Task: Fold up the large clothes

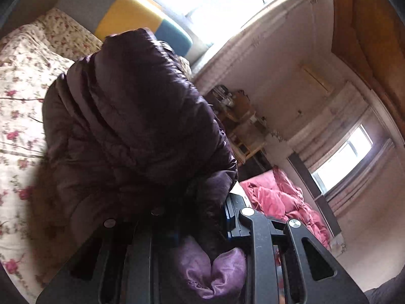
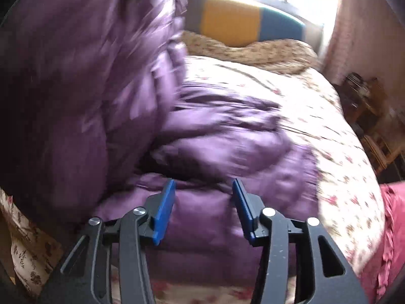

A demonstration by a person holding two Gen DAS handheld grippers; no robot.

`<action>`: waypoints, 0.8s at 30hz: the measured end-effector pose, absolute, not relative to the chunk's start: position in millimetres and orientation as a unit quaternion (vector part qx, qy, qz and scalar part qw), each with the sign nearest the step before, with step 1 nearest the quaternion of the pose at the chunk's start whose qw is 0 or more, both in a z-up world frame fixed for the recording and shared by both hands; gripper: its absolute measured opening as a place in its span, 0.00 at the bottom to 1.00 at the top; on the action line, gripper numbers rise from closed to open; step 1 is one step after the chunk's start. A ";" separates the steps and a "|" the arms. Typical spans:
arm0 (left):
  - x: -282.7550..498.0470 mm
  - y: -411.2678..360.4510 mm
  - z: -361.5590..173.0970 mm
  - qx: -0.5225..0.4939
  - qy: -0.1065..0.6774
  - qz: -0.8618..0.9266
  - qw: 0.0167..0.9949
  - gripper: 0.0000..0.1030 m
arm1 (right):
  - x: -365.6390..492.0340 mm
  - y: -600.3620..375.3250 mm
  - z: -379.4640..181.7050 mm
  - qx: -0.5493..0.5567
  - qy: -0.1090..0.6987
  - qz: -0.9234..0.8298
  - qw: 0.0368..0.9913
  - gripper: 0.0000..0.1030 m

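Observation:
A large purple puffer jacket (image 1: pixel 131 116) hangs lifted in front of the left wrist camera, above the floral bed. My left gripper (image 1: pixel 202 223) is shut on a fold of it; purple fabric bunches between its black arms and hides most of the fingers. In the right wrist view the jacket (image 2: pixel 215 139) lies partly on the bed, with a raised part (image 2: pixel 76 63) at the left, blurred by motion. My right gripper (image 2: pixel 203 210) is open, its blue pads (image 2: pixel 164 212) just above the jacket's near edge, holding nothing.
The bed has a floral cover (image 2: pixel 329 152) and a grey, yellow and blue headboard (image 2: pixel 240 20). A pink quilt (image 1: pixel 283 202) lies beside the bed. Wooden shelves (image 1: pixel 240 116) stand against the wall under the windows (image 1: pixel 341 157).

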State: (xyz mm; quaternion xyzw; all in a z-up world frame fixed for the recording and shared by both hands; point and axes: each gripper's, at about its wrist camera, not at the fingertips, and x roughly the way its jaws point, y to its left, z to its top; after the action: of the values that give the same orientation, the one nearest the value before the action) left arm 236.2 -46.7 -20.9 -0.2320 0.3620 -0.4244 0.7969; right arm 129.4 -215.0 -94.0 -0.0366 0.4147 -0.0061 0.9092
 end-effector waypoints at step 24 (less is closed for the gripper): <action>258.3 -217.5 -95.8 -0.039 0.440 -0.383 0.811 0.56 | 118.6 -367.0 -103.3 0.020 0.470 -0.257 0.844 0.56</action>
State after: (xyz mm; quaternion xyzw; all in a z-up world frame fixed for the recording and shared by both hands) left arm 258.3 -217.5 -95.8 -0.0389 0.4400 -0.3831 0.8113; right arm 118.6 -367.0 -103.3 0.0201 0.4701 -0.2575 0.8440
